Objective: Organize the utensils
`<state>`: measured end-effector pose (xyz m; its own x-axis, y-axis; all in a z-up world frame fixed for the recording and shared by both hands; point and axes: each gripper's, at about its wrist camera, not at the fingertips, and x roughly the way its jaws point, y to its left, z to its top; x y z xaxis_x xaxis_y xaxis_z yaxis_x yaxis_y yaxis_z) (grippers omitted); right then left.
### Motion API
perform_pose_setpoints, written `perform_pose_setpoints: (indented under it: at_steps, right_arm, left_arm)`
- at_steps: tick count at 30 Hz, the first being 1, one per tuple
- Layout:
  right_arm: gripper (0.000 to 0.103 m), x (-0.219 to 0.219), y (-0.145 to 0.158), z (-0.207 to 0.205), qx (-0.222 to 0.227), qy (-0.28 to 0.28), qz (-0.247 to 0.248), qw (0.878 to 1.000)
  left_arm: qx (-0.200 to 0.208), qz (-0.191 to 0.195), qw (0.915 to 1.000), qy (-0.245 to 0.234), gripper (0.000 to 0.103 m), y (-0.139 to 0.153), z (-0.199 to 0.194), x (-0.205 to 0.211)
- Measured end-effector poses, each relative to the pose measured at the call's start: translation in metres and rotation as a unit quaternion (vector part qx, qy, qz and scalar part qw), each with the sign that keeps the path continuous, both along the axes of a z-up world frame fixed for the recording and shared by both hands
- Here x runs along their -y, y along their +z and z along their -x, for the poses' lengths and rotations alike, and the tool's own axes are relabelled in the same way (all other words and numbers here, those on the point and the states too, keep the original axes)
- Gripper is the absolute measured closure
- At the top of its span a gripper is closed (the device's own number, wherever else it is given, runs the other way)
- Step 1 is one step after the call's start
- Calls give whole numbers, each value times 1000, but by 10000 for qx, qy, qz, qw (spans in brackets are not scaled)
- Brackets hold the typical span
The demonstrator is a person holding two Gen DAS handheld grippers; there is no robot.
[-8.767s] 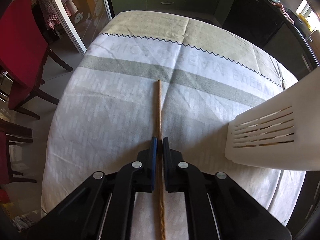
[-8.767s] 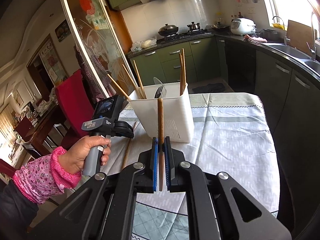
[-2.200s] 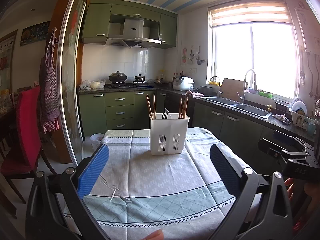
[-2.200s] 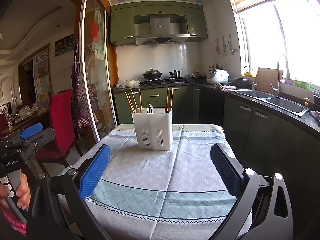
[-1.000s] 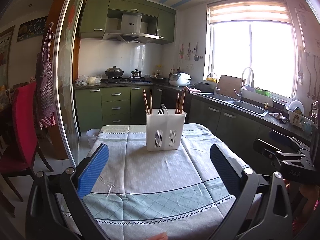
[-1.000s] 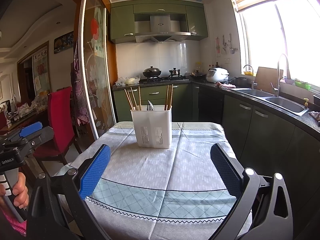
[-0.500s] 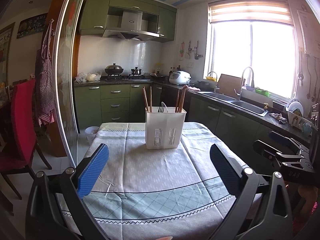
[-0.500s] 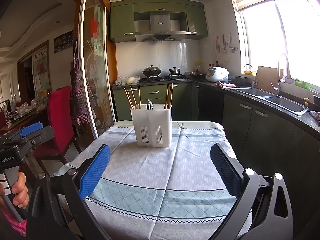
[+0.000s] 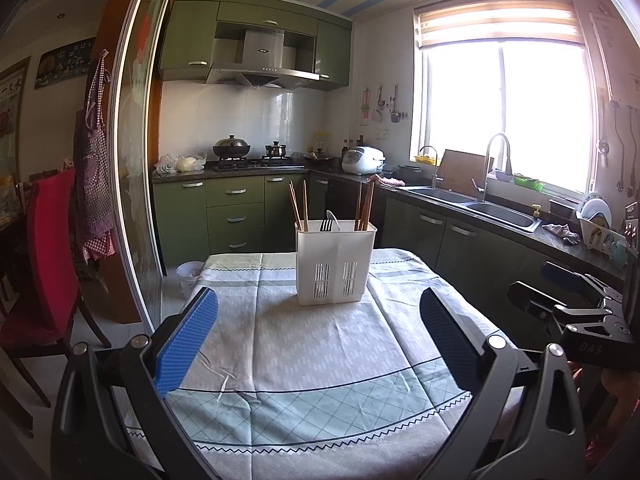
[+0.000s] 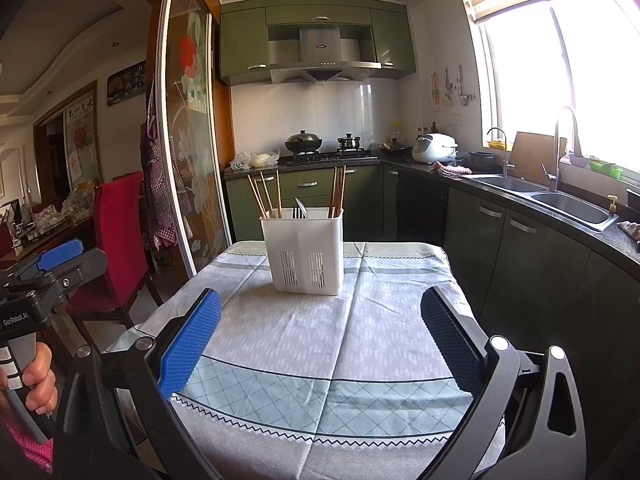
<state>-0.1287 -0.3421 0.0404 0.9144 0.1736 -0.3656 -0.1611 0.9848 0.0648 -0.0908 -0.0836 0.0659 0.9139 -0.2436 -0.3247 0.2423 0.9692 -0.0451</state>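
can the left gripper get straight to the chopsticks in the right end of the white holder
Probably yes. The left gripper is open and empty, and only bare tablecloth lies between it and the utensil holder. The chopsticks stick up above the rim.

A white slotted utensil holder (image 9: 335, 266) stands upright on the far half of the table. Brown chopsticks (image 9: 299, 207) lean in its left and right compartments; a fork (image 9: 326, 225) and spoon (image 9: 333, 220) sit in the middle.

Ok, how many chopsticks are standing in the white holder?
7 visible: four in the utensil holder's left compartment, three in its right. The right ones overlap, so one more may be hidden.
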Motion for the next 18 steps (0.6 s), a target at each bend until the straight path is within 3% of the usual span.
perform_pose_setpoints:
  at_steps: [18]
  right_arm:
    - [5,0,-3,-2,-9,-6,3,10000]
  left_arm:
    - [-74,-56,10000,7,7,-1,-3,3]
